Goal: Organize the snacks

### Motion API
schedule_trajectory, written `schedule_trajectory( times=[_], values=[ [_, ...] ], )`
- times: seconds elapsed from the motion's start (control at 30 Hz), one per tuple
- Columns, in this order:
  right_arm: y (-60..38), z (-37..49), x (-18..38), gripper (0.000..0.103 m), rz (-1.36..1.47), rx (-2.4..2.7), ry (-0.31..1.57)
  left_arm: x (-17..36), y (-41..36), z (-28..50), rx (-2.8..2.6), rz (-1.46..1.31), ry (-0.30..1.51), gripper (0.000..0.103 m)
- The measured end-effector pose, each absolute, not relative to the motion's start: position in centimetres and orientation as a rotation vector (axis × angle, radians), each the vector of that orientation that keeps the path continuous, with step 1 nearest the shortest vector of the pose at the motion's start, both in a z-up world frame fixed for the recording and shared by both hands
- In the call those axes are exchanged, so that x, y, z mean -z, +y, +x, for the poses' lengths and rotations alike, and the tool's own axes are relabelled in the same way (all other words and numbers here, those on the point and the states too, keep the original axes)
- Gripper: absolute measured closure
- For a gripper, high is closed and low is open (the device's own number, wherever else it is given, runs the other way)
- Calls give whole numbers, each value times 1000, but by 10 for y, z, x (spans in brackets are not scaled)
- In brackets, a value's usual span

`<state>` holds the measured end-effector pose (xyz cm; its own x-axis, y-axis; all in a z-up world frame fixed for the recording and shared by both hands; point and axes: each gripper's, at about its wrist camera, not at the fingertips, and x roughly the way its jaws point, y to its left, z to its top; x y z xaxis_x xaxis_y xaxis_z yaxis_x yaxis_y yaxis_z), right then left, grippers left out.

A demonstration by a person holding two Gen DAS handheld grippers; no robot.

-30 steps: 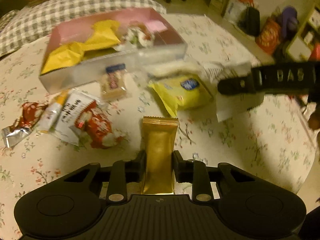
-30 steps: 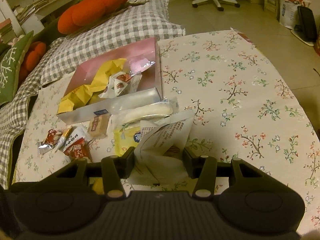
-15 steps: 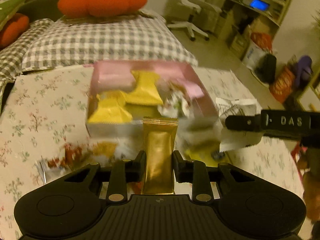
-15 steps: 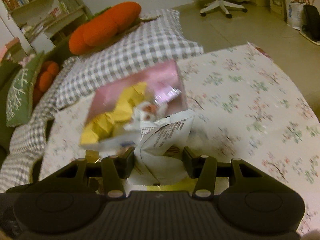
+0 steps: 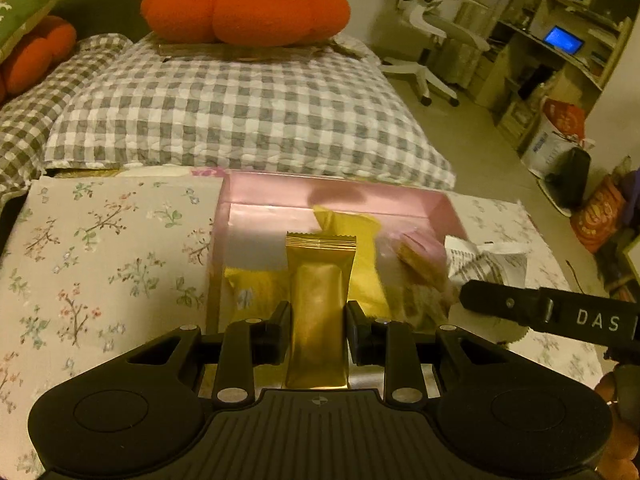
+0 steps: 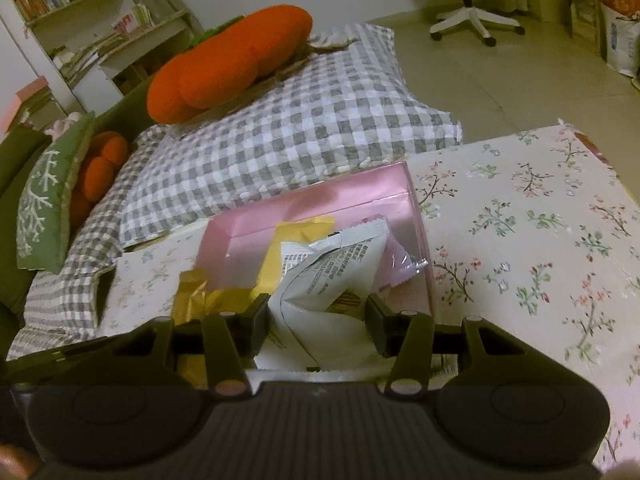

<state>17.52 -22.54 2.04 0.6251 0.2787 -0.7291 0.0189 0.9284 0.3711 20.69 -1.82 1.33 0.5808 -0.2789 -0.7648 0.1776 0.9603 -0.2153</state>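
My left gripper point(image 5: 318, 330) is shut on a gold foil snack packet point(image 5: 319, 304), which stands upright over the near side of the pink box point(image 5: 340, 196). Inside the box lie yellow packets point(image 5: 360, 240) and a pink-wrapped snack point(image 5: 420, 254). My right gripper point(image 6: 316, 316) is shut on a crumpled white printed snack packet point(image 6: 340, 264), held over the same pink box point(image 6: 320, 196). In the left wrist view the right gripper's finger point(image 5: 532, 306) reaches in from the right with the white packet point(image 5: 484, 260). The gold packet point(image 6: 196, 296) shows at the left in the right wrist view.
The box sits on a floral tablecloth point(image 5: 100, 260) near its far edge. Beyond it lie a grey checked cushion point(image 5: 240, 112), an orange pumpkin pillow point(image 5: 244, 8) and a green cushion point(image 6: 44, 196). An office chair point(image 5: 432, 28) and shelves stand on the floor behind.
Both grippers have moved forward over the table with their packets, from above the loose snacks to above the pink box. The loose snacks on the cloth have dropped out of sight.
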Motion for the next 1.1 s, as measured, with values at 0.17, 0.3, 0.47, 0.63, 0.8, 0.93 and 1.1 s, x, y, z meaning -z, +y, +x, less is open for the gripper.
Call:
schedule_trajectory(
  times=[0.17,0.3,0.47,0.63,0.8,0.93,1.1],
  values=[
    [-224,192,-9,56,371,-148,906,-2,-15,226,240,-126,909,77],
    [-220,202,-4,56,369,-153,912,2,-14,238,227,-131,895,77],
    [-216,210,-3,53,374,-150,905,5,-14,249,225,-142,882,75],
    [-217,210,-9,37,386,-152,877,6,-16,247,239,-133,866,53],
    [-217,205,-14,34,373,-146,881,4,-15,238,248,-128,876,42],
    [-220,195,-20,31,375,-141,884,-1,-13,222,257,-114,884,37],
    [-222,176,-27,27,370,-142,885,-8,-12,198,272,-113,894,32]
  ],
)
